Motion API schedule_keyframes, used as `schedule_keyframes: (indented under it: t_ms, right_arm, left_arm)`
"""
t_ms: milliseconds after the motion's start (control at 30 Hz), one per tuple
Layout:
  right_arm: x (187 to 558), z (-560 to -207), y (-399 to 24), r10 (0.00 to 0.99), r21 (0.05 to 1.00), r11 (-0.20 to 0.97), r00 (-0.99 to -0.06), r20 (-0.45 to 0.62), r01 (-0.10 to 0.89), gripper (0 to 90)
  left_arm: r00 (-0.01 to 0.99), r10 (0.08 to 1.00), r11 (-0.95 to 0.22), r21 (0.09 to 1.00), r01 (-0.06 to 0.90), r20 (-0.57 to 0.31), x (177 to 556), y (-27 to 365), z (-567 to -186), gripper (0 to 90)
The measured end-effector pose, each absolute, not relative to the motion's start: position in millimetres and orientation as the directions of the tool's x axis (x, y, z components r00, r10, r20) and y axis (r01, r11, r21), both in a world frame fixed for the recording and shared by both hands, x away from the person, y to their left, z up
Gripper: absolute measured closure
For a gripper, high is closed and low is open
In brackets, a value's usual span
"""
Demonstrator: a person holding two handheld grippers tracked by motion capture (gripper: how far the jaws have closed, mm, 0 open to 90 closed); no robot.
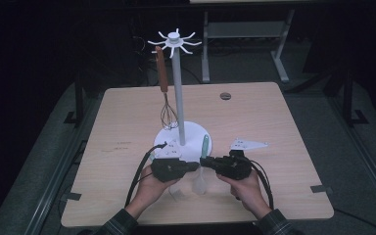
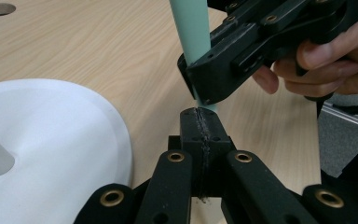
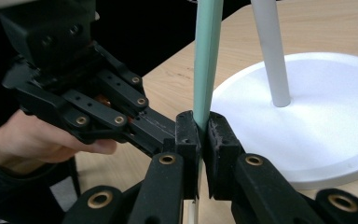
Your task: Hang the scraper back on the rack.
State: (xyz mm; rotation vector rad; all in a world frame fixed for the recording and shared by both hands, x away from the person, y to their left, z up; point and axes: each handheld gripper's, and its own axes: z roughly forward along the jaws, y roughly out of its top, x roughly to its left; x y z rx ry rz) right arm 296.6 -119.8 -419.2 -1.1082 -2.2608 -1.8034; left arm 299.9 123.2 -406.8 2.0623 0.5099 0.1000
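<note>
A spatula with a mint-green handle (image 1: pixel 204 146) and a pale translucent head (image 1: pixel 199 185) stands tilted just in front of the white stand's base (image 1: pixel 192 131). My right gripper (image 3: pixel 200 131) is shut on the green handle (image 3: pixel 207 60), which rises between its pads. In the high view the right gripper (image 1: pixel 206 160) comes in from the right. My left gripper (image 2: pixel 200 123) is shut, with its pads pressed together and nothing visible between them. Its tips sit against the handle (image 2: pixel 191 28), just under the right gripper (image 2: pixel 203 86). The left gripper (image 1: pixel 192 166) faces the right one tip to tip.
The stand's white pole (image 1: pixel 177 93) carries a ring of hooks on top. A whisk with a brown handle (image 1: pixel 163 78) hangs from one hook. A round hole (image 1: pixel 225 96) lies in the far tabletop. Table legs and dark floor lie beyond the wooden table.
</note>
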Motion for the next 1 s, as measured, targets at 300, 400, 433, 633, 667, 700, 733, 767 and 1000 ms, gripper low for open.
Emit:
schedule_keyframes:
  t_ms: [300,400,433,633,667,700,733,767,1000]
  right_arm:
    - [297,-414,-124,0.509,0.853,0.079,-0.757,0.41,0.515,85.2]
    - [298,-413,-125,0.508,0.856,0.084,-0.761,0.404,0.511,85.1]
    - [299,-413,-126,0.509,0.858,0.095,-0.765,0.394,0.505,85.2]
    - [302,-405,-130,0.496,0.871,0.132,-0.793,0.355,0.473,85.1]
    - [302,-404,-130,0.49,0.871,0.131,-0.795,0.357,0.473,85.1]
    - [303,-402,-130,0.485,0.873,0.136,-0.8,0.353,0.468,85.1]
    - [303,-402,-130,0.485,0.873,0.136,-0.8,0.353,0.468,85.1]
    - [303,-400,-130,0.482,0.873,0.139,-0.802,0.352,0.467,85.1]
    - [311,-381,-123,0.417,0.887,0.165,-0.845,0.334,0.432,85.3]
  left_arm:
    - [0.909,0.393,-0.442,0.839,0.318,-0.137,301,131,-405,89.9]
    - [0.907,0.399,-0.444,0.835,0.323,-0.139,302,134,-406,80.2]
    - [0.906,0.4,-0.447,0.834,0.325,-0.139,302,135,-406,80.2]
    - [0.896,0.426,-0.495,0.797,0.345,-0.123,300,145,-413,51.9]
    - [0.896,0.426,-0.495,0.797,0.345,-0.123,300,145,-413,48.8]
    - [0.893,0.433,-0.509,0.785,0.353,-0.121,298,149,-416,46.6]
    - [0.893,0.433,-0.509,0.785,0.353,-0.121,298,149,-416,44.9]
    - [0.892,0.436,-0.51,0.783,0.356,-0.122,297,151,-417,44.9]
    - [0.881,0.463,-0.53,0.766,0.365,-0.099,294,172,-426,31.6]
